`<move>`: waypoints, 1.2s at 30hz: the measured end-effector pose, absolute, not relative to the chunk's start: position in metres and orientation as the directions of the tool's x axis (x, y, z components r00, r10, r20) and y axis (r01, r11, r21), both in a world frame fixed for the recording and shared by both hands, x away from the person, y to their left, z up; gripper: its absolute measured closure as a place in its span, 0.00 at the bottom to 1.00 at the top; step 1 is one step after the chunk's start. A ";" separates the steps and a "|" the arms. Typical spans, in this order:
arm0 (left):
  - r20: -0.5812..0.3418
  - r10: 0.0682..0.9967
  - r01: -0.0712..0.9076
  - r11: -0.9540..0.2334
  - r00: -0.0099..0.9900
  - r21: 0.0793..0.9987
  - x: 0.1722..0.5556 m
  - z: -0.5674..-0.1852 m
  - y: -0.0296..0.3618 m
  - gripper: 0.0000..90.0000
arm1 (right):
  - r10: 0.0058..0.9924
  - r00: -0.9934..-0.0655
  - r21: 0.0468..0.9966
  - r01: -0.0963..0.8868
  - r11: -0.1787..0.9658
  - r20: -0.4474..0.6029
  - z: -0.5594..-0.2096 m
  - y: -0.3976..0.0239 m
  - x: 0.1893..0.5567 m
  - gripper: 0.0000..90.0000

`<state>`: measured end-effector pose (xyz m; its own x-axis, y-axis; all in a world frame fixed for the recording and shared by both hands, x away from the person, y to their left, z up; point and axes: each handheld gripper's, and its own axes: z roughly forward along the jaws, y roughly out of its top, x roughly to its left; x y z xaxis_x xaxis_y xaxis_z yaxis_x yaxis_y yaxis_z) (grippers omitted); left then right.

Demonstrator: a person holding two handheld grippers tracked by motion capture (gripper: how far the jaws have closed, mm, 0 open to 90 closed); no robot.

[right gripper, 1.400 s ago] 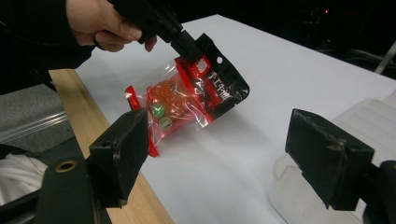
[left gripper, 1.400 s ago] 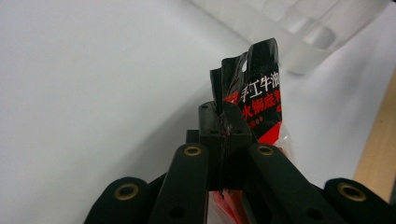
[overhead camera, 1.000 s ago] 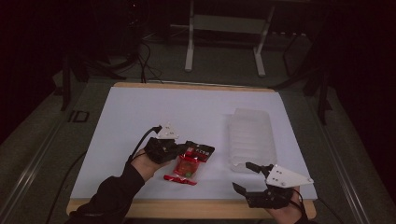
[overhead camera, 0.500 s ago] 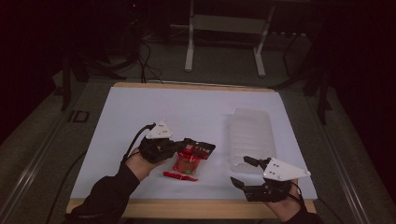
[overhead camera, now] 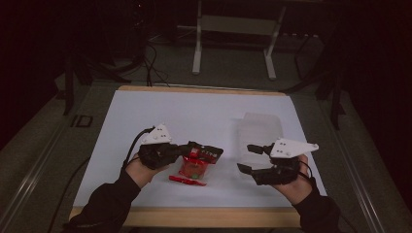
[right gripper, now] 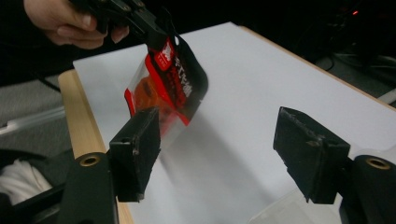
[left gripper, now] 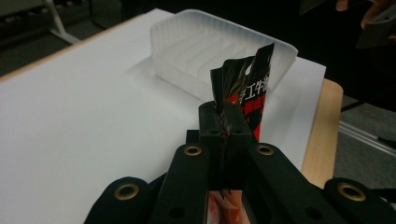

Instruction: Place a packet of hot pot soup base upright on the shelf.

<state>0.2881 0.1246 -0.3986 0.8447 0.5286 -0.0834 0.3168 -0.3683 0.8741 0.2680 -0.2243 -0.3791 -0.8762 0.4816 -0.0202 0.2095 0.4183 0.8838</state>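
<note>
**Snack Pouch Held Between Two Grippers: Spatial Layout**

The room is dark; a metal frame stand (overhead camera: 233,34) and loose cables occupy the floor beyond the tabletop (overhead camera: 204,216). A white sheet (overhead camera: 194,114) covers most of the tabletop, leaving a wooden edge exposed along the near side. A clear ribbed plastic tray (overhead camera: 260,131) rests on the sheet toward the right, beyond the right gripper.

The red-and-black snack pouch (overhead camera: 197,162) is lifted off the sheet at centre-left. The left gripper (overhead camera: 187,149) is clamped on the pouch's black top edge, with the jaws pressed together on the film. The pouch hangs down from that grip, with its long axis running roughly from the left gripper toward the near edge and its lower red end close to the sheet.

The right gripper (overhead camera: 250,158) stands to the right of the pouch, apart from it. Its jaws have just been closing but remain spread, with nothing between them. The pouch lies to the left of the right gripper, so the free lower end is judged the nearest place for a second grip. The tray lies nearer the right hand.
</note>
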 end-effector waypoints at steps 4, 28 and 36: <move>-0.083 0.524 0.302 -0.348 0.848 0.887 0.288 -0.398 0.127 0.99 | 0.447 -0.894 0.864 0.209 0.458 -0.021 -0.371 -0.219 0.278 0.39; -0.098 0.503 0.276 -0.293 0.859 0.915 0.286 -0.400 0.121 0.99 | 0.344 -0.935 0.739 0.288 0.609 0.081 -0.364 -0.179 0.317 0.46; -0.108 0.505 0.272 -0.263 0.856 0.926 0.288 -0.400 0.117 0.99 | 0.306 -0.946 0.723 0.287 0.629 0.109 -0.367 -0.167 0.322 0.64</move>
<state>0.2876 0.1166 -0.3998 0.8564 0.5048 -0.1082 0.2721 -0.2633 0.9255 0.3220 -0.1674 -0.3671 -0.9459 0.3057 0.1089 0.2865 0.6288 0.7228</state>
